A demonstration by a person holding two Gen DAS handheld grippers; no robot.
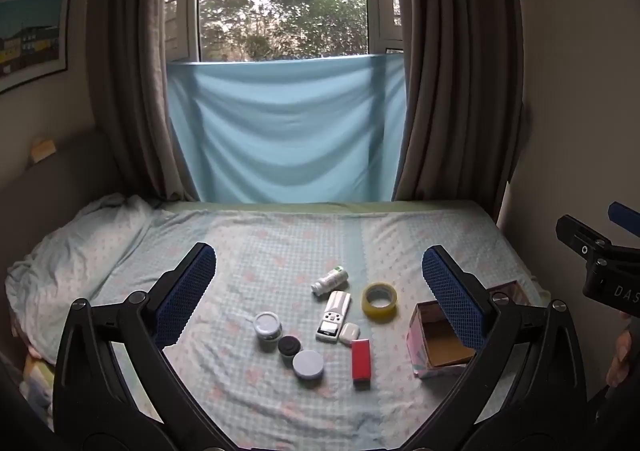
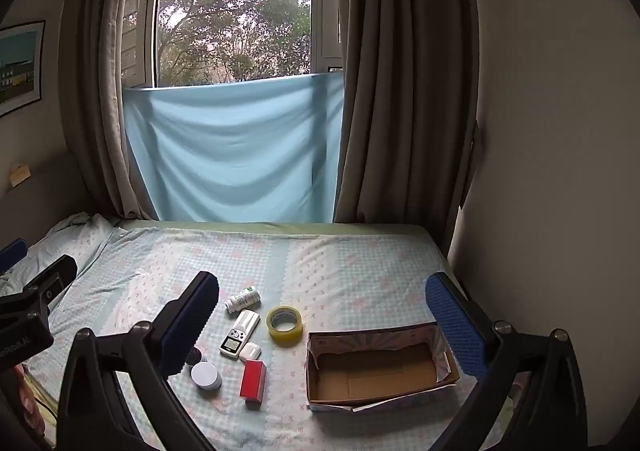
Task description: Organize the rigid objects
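Note:
Small objects lie on the bed: a white bottle [image 1: 330, 280] on its side, a yellow tape roll [image 1: 379, 300], a white pocket scale [image 1: 333, 316], a small white case [image 1: 349, 332], a red box [image 1: 361, 359], a lidded tin [image 1: 267, 325], a black cap [image 1: 289, 346] and a round grey-lidded jar [image 1: 308, 365]. An empty open cardboard box [image 2: 380, 369] sits to their right. My left gripper [image 1: 320, 291] is open above the objects, holding nothing. My right gripper [image 2: 322, 315] is open above the tape roll [image 2: 284, 323] and the box, empty.
The bed sheet [image 1: 280, 243] is checked light blue. A rumpled pillow [image 1: 80, 247] lies at the far left. A wall [image 2: 560, 171] borders the bed's right edge. Curtains and a blue cloth [image 1: 284, 131] hang at the window behind the bed.

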